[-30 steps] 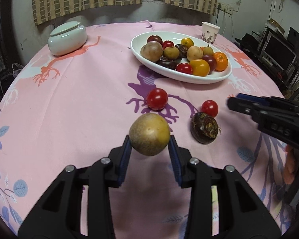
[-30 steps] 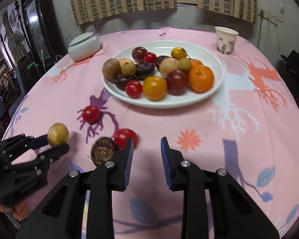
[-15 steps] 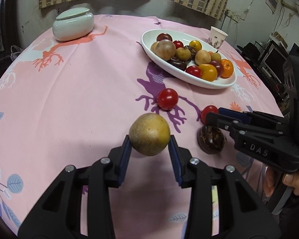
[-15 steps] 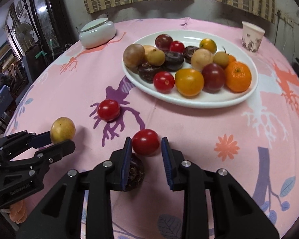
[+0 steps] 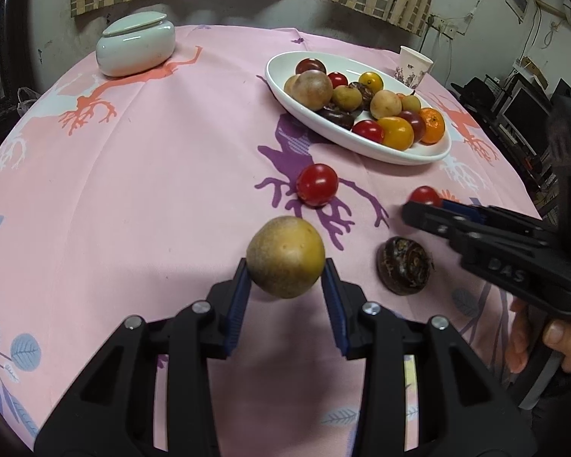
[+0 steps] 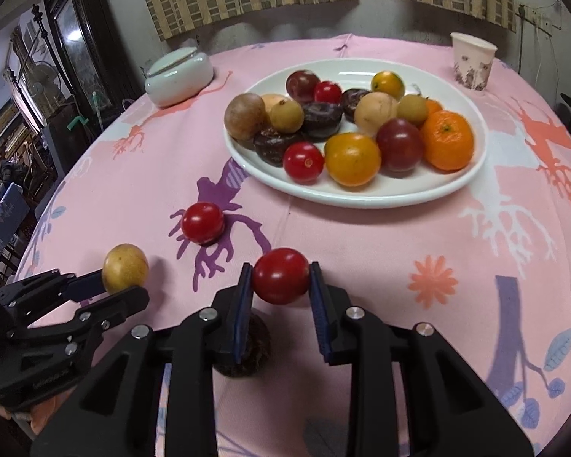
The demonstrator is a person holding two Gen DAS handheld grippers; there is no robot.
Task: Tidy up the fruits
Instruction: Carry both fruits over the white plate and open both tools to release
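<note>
Two fruits are in hand above the tablecloth: the left gripper [image 5: 286,282] clamps a yellow-brown fruit [image 5: 285,257], the right gripper [image 6: 281,285] a red tomato [image 6: 280,276]. Most fruit already fills the white dish [image 6: 472,179]; another tomato [image 6: 203,222] and a dark fruit [image 5: 403,266] lie loose on the cloth.

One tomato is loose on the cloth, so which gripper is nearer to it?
Left, by a little. The left gripper, holding a yellow fruit, is just short of the loose tomato; the right gripper sits further right.
</note>
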